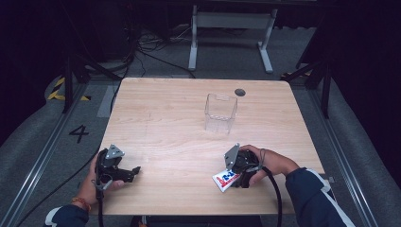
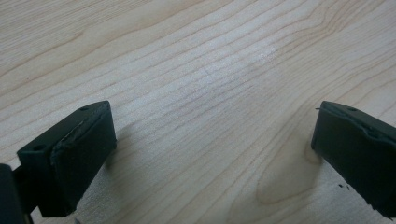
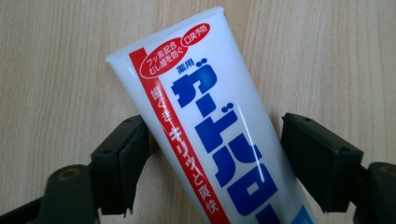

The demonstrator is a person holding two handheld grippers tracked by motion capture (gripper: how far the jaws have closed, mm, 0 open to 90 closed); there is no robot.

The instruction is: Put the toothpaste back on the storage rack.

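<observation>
A white toothpaste tube (image 3: 210, 116) with blue and red print lies flat on the wooden table (image 1: 165, 118) near its front right. In the high view the tube (image 1: 224, 180) pokes out to the left from under my right gripper (image 1: 231, 178). In the right gripper view my right gripper (image 3: 212, 123) straddles the tube, one jaw on each side. The left pad is at the tube's edge and a thin gap shows at the right pad. My left gripper (image 1: 135, 171) rests near the front left, held in a hand. Its jaws (image 2: 210, 121) stand wide apart over bare wood.
A clear plastic container (image 1: 220, 113) stands upright and empty behind the middle of the table, to the right. A small dark round disc (image 1: 239, 92) sits near the far edge. Rails, cables and a table frame lie on the floor beyond.
</observation>
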